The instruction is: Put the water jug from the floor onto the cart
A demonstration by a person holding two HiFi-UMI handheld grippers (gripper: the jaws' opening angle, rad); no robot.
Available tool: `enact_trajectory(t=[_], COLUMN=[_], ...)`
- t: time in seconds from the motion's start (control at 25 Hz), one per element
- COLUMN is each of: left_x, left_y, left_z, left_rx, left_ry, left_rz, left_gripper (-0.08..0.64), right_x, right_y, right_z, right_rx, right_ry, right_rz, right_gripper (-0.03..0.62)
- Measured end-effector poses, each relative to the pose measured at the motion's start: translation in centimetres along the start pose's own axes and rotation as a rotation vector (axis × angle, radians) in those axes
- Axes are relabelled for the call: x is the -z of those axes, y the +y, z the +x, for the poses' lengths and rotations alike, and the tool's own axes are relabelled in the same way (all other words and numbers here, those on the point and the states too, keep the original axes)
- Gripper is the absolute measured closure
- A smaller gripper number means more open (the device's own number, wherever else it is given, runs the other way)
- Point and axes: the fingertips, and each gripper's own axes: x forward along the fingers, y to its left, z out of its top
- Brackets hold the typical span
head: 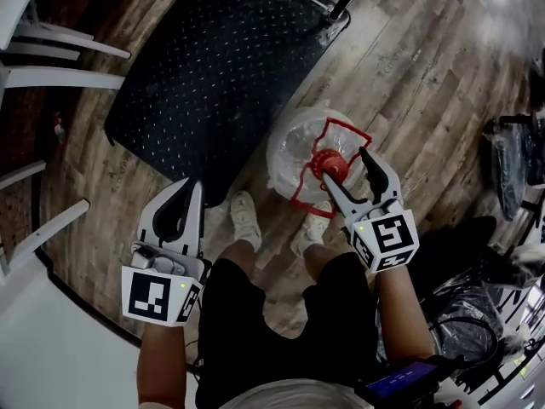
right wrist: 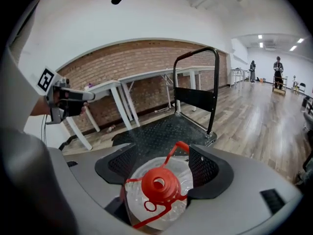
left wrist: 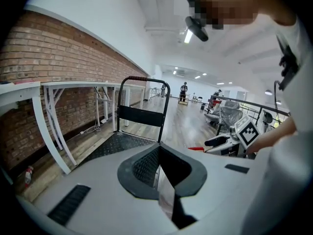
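Note:
The clear water jug (head: 294,147) with a red cap (head: 334,167) and a red handle stands on the wood floor, just off the near right corner of the black cart deck (head: 221,66). My right gripper (head: 345,167) hangs open over the jug's top. In the right gripper view the cap (right wrist: 159,184) lies between the two spread jaws of the gripper (right wrist: 161,168), and neither pad touches it. My left gripper (head: 192,186) is shut and empty, to the left of the jug above the cart's near edge. Its pads (left wrist: 159,168) meet with nothing between them.
The cart's upright push handle (right wrist: 195,77) rises at the deck's far end. White table legs (head: 51,58) stand along the brick wall on the left. Plastic-wrapped chairs (head: 519,152) sit to the right. The person's shoes (head: 245,220) are on the floor close behind the jug.

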Motion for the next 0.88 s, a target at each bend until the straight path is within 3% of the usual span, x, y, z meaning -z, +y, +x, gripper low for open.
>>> enact_trajectory(t=[0.36, 0.88], left_x=[1.6, 1.7], left_y=[0.0, 0.1], left_z=[-0.7, -0.3], left_rx=[0.01, 0.006], left_ry=[0.033, 0.025], left_rz=[-0.011, -0.03], left_gripper=[0.56, 0.56], right_x=[5.2, 7.0], right_y=[0.4, 0.1], right_z=[2.8, 3.5], right_rx=[-0.002, 0.092], right_ry=[0.106, 0.12], right_rz=[-0.051, -0.024], right_gripper=[0.242, 0.268])
